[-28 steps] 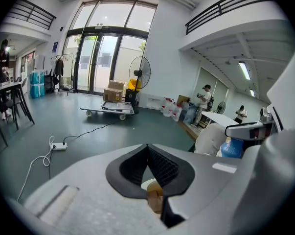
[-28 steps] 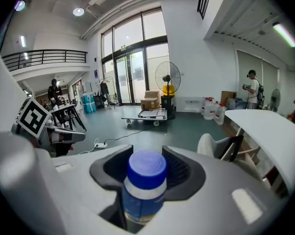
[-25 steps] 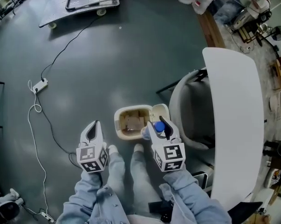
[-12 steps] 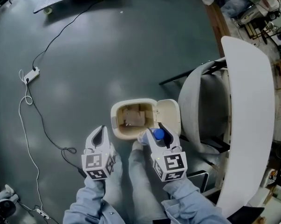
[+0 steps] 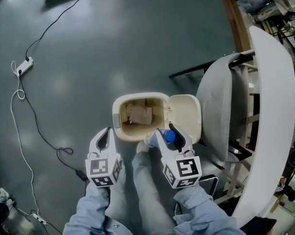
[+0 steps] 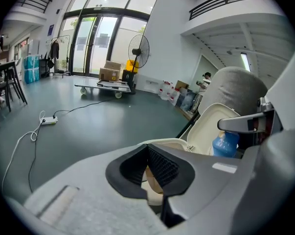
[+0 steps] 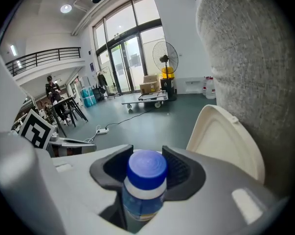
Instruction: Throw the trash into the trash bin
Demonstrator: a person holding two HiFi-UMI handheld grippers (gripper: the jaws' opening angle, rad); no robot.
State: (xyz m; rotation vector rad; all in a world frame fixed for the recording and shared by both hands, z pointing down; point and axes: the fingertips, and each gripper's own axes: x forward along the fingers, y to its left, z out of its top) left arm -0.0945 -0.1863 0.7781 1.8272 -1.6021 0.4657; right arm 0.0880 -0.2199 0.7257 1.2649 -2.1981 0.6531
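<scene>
So we're at the carry-to-the-bin step, nearly at the drop. The right gripper is clamped on a small plastic bottle with a blue cap, jaws pressed on both sides just under the cap. It hangs over the near rim of the trash bin, towards the hinge side, so the bottle isn't over the opening yet. The bin's lid is flipped fully open to the right, and there's already some cardboard-looking trash inside.

The left gripper sits just off the bin's near-left corner, jaws together with nothing between them. It's basically along for the ride.

My read on the next move: nudge the bottle a bit further over the opening, then spread the jaws and let it fall. Release too soon and it could clip the rim and roll off across the floor.

Around the bin: a grey upholstered chair right beside the open lid, and a white table beyond that. A power strip and its cable lie well off to the bin's left. Nothing is actually blocking the opening; the person's legs are just on the near side of it.
</scene>
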